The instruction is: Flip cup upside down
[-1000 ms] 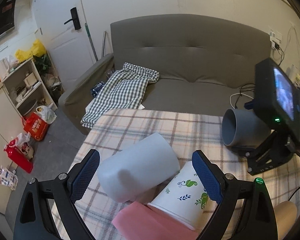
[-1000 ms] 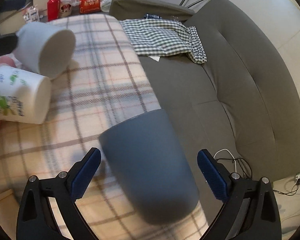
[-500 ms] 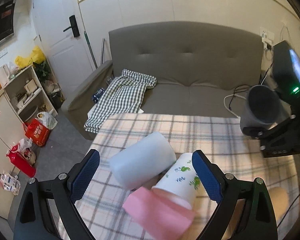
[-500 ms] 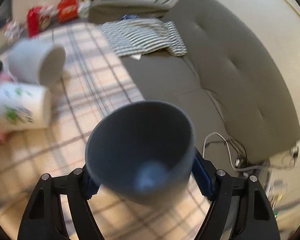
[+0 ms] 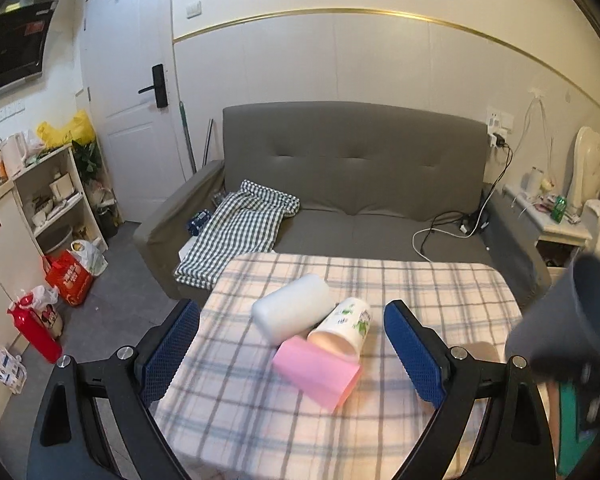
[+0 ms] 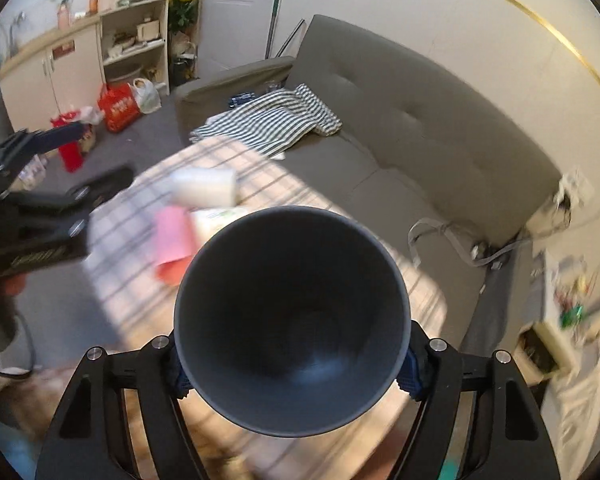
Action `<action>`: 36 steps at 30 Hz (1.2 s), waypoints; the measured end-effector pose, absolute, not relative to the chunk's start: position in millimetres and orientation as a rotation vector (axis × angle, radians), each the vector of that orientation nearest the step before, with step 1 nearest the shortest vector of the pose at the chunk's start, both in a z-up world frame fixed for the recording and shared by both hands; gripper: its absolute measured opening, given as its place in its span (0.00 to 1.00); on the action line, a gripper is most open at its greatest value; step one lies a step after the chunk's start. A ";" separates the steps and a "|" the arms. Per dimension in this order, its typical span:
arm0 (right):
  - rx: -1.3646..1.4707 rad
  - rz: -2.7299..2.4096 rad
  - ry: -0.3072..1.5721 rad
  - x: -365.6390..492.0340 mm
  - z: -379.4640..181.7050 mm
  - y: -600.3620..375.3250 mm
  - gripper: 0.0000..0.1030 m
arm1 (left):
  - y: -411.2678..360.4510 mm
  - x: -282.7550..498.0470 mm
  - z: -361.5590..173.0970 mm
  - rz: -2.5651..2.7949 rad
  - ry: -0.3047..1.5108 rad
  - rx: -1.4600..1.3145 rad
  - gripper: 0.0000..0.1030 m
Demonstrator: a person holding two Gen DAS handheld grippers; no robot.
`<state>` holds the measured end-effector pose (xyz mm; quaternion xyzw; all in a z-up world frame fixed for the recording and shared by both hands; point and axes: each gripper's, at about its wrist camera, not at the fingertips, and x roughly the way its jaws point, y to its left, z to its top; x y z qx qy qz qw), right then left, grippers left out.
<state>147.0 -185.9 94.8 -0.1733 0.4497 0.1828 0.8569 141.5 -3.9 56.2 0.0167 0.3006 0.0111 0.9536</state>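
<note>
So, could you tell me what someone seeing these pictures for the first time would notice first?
The dark grey cup fills the right wrist view, clamped in the right gripper with its open mouth facing the camera. Beyond it, on the plaid tablecloth, three cups lie tipped in a huddle: a white cup, a leaf-printed cup and a pink cup, framed by the open left gripper.
</note>
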 end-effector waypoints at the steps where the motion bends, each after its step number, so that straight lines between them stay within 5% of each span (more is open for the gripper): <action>1: -0.340 0.395 0.964 132.6 91.2 -180.1 0.72 | 0.2 136.4 54.5 0.022 0.610 0.027 0.93; 18: 0.042 0.379 1.283 134.0 -58.0 -126.7 0.72 | 58.7 114.7 -24.9 0.089 0.753 -0.031 0.93; 36: 0.123 0.273 1.154 190.7 -67.9 -127.9 0.71 | 47.8 144.6 -75.6 0.087 0.854 -0.003 0.93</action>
